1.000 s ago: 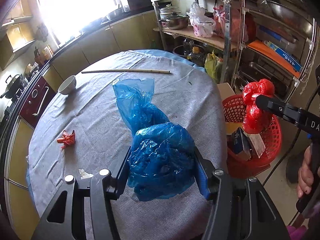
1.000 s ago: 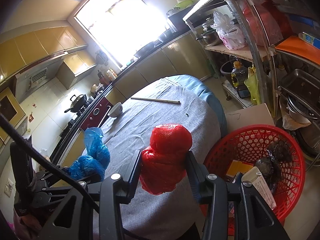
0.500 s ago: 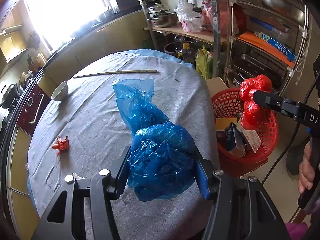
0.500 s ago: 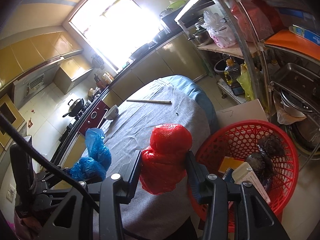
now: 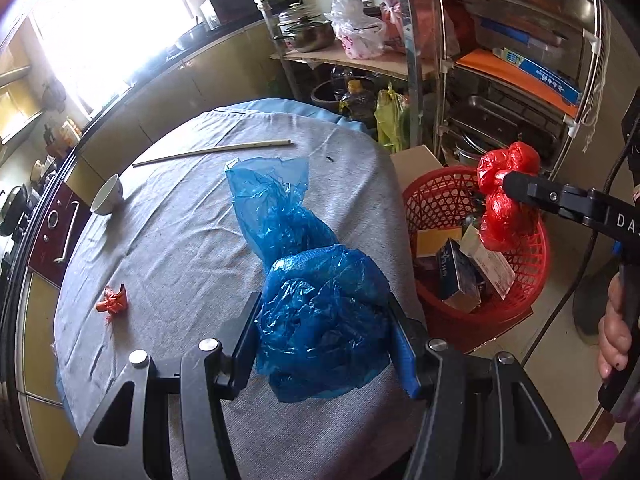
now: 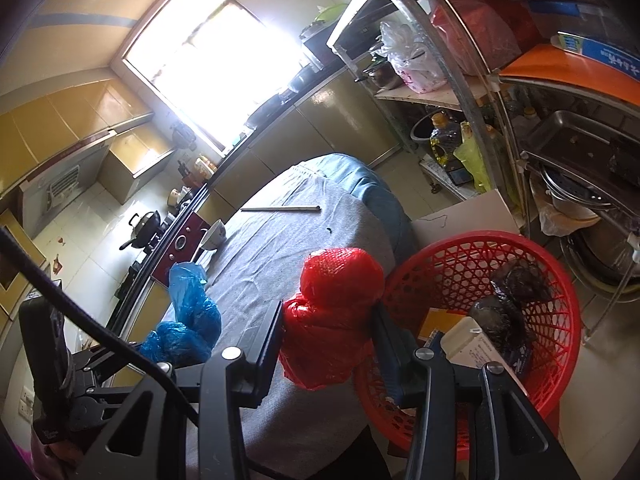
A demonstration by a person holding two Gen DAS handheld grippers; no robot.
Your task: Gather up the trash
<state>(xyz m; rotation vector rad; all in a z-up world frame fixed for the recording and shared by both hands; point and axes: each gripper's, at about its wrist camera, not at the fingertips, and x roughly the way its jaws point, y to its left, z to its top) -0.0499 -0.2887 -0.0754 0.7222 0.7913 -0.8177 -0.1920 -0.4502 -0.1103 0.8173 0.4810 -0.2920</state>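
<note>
Carrying two bags toward one bin; entries follow.

Right gripper (image 6: pixel 326 344): jaws closed on the red bag (image 6: pixel 334 316), which bulges above and sags below the fingers. It hangs over the near rim of the red basket (image 6: pixel 560 344), with the basket's hollow ahead and to the right of the claw. The left wrist view shows the same red bag (image 5: pixel 505 196) held above the basket (image 5: pixel 428 208).

Left gripper (image 5: pixel 323 338): jaws pinched on the lower bulk of the blue bag (image 5: pixel 320 308); its loose tail stands up ahead of the claw, over the grey tablecloth (image 5: pixel 192 240).

Basket contents: cartons (image 5: pixel 456 276) and a dark bundle (image 6: pixel 508 312), piled toward the far side.

Handling note, right claw: you will likely do best to push forward until the whole bag clears the rim before you spread the jaws. Film this light may cling to a pad, so open wide and tip down.

Handling note, left claw: keep your squeeze firm and bring it rightward afterward; the tail could snag the rim.

Outstanding: red scrap (image 5: pixel 113 299), on the cloth well to the left of the left claw. A bowl (image 5: pixel 107 195) and stick (image 5: pixel 212 149) lie further ahead; probably not rubbish.
</note>
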